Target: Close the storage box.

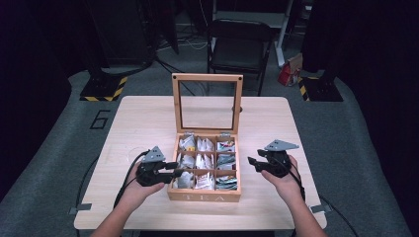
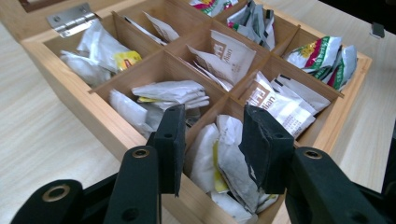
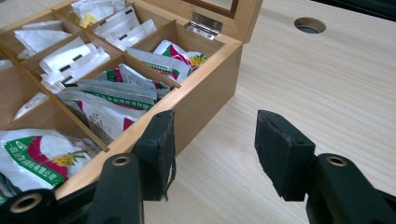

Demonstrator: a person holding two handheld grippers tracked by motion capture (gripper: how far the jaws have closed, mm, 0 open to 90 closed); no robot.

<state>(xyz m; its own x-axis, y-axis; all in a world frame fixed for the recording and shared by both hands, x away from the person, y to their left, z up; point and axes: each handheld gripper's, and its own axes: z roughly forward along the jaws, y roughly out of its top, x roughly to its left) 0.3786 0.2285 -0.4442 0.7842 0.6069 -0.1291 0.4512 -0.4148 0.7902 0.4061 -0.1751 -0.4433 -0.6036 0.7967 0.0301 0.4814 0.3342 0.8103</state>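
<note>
A wooden tea box (image 1: 204,196) stands mid-table with its glass lid (image 1: 207,76) propped upright. Its compartments hold several tea bags. My left gripper (image 1: 174,169) is at the box's left side, pointing into the near-left compartment. In the left gripper view its jaws (image 2: 213,114) stand open over the white and yellow tea bags (image 2: 219,158) there, straddling them without pinching. My right gripper (image 1: 253,163) hovers just right of the box, open with nothing between its jaws (image 3: 215,119); the box's right wall (image 3: 205,98) is by its left jaw.
The light wooden table (image 1: 143,123) has bare surface left and right of the box. A round cable hole (image 3: 310,24) sits behind the box on the right. A black chair (image 1: 239,47) stands beyond the far edge.
</note>
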